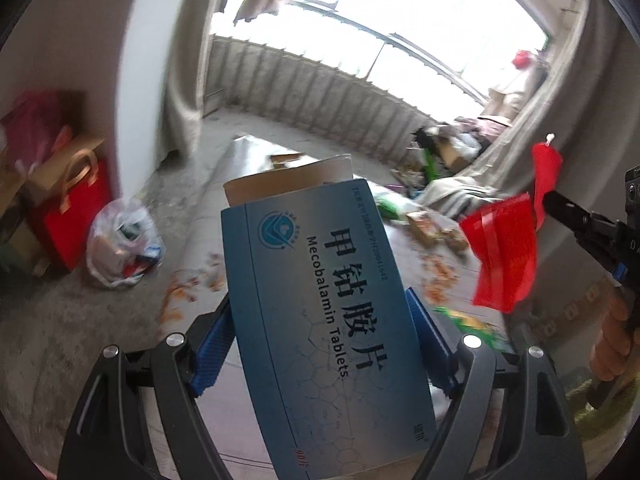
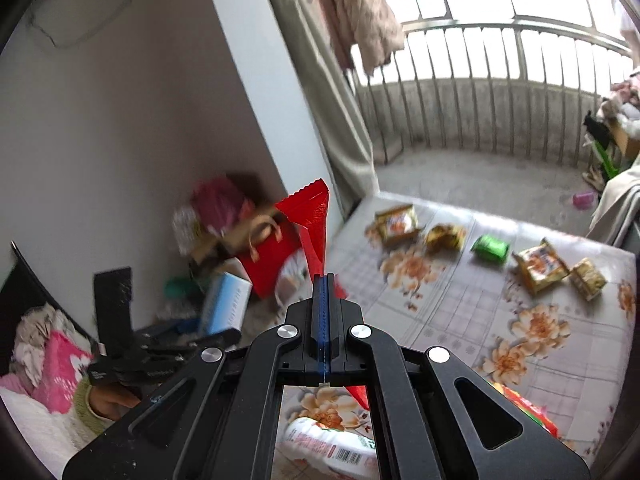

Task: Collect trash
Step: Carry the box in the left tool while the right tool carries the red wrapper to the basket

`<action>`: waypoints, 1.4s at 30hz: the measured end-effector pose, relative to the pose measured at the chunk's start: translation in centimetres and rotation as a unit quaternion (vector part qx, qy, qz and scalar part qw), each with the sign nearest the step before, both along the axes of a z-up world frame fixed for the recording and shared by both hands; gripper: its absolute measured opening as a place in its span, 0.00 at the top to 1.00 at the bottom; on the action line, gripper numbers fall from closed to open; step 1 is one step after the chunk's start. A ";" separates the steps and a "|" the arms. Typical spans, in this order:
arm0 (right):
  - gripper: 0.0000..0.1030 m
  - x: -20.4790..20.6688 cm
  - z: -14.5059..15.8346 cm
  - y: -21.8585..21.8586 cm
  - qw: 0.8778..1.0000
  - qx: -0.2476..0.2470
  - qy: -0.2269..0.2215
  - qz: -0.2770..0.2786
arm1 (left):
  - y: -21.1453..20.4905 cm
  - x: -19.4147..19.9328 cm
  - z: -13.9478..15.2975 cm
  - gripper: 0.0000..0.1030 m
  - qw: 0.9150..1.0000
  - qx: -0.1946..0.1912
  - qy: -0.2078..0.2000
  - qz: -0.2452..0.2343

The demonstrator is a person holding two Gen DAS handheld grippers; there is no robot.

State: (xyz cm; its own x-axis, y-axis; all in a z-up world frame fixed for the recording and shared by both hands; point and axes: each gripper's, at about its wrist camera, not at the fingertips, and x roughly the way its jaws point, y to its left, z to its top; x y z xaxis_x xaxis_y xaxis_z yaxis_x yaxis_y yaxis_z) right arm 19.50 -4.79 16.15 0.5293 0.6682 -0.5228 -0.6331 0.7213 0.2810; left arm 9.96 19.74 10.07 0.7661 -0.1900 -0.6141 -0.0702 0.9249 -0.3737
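Left fingers [image 1: 224, 344] clamp box [image 1: 320, 300]; right, seemingly, wrapper [image 2: 310, 216].

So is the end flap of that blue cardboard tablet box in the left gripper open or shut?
Open. On the blue cardboard tablet box, held between the left gripper's blue pads, the far end flap stands up, showing its plain brown inside.

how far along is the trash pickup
Mid-job. Nothing shows as binned, though a filled plastic bag sits on the floor. In hand: the left claw grips a blue tablet box; the right claw pinches a red wrapper. Left: the snack packets on the floral mattress.
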 end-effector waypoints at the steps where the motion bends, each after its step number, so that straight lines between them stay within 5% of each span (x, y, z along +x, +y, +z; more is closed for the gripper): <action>1: 1.00 -0.6 0.6 -1.2 1.000 0.013 -0.007 -0.008 | -1.0 0.0 0.8 0.24 1.000 0.001 -0.007 -0.015; 10: 1.00 -7.0 2.6 -13.4 0.986 0.077 -0.070 -0.127 | -11.4 0.7 5.3 0.24 0.986 -0.007 -0.043 -0.161; 13: 1.00 -10.0 2.3 -18.0 0.975 0.085 -0.084 -0.186 | -16.5 1.1 6.2 0.24 0.973 -0.012 -0.046 -0.227; 17: 1.00 -14.2 1.2 -23.9 0.953 0.078 -0.095 -0.276 | -24.4 1.2 6.8 0.24 0.945 -0.024 -0.041 -0.325; 26: 1.00 -21.4 -5.7 -35.4 0.886 0.106 -0.035 -0.450 | -41.8 -0.2 3.1 0.24 0.876 -0.014 0.013 -0.482; 31: 1.00 -23.4 -11.5 -40.3 0.831 0.095 0.024 -0.548 | -51.0 -1.3 -1.3 0.24 0.842 0.008 0.046 -0.537; 38: 1.00 -23.9 -21.2 -48.8 0.755 0.151 0.123 -0.626 | -62.7 -0.6 -10.9 0.24 0.812 0.067 0.117 -0.568; 42: 1.00 -23.8 -25.0 -52.0 0.714 0.155 0.160 -0.664 | -67.9 0.8 -16.7 0.24 0.808 0.090 0.158 -0.560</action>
